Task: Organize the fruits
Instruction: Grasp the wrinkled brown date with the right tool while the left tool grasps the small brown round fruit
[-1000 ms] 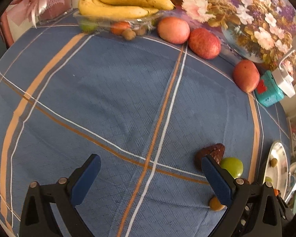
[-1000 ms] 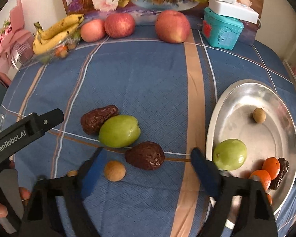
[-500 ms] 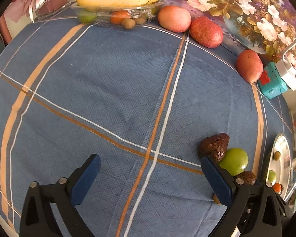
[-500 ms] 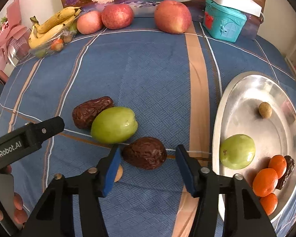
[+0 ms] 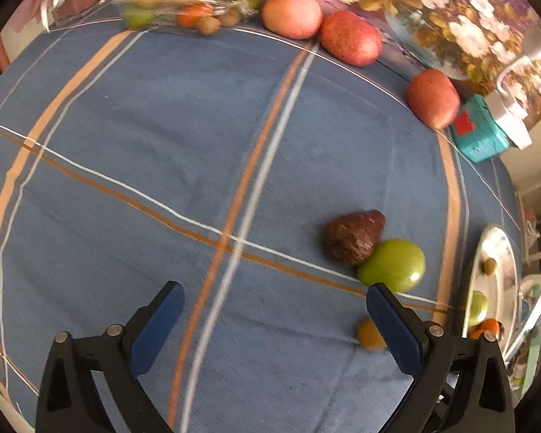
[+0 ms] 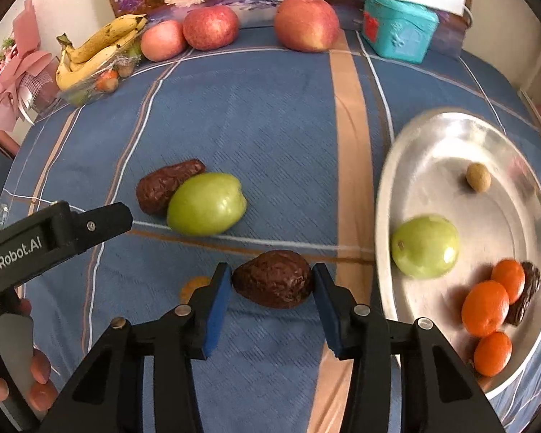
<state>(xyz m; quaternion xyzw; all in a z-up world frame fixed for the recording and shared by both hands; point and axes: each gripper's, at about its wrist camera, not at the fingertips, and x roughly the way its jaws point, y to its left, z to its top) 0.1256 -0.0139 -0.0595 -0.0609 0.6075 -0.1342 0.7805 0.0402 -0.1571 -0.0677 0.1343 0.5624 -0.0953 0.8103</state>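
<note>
My right gripper [image 6: 272, 281] is closing on the wrinkled brown date [image 6: 273, 283], pads touching its ends, bound for the steel plate [image 6: 432, 133] at three o'clock. My left gripper [image 5: 274, 321] hangs agape, empty.

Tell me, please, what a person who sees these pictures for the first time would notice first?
Probably the right gripper, low in its own view, its blue pads closing on both sides of a wrinkled dark brown fruit on the blue striped tablecloth. Next, the shiny metal plate at the right, holding a green fruit and three small oranges.
</note>
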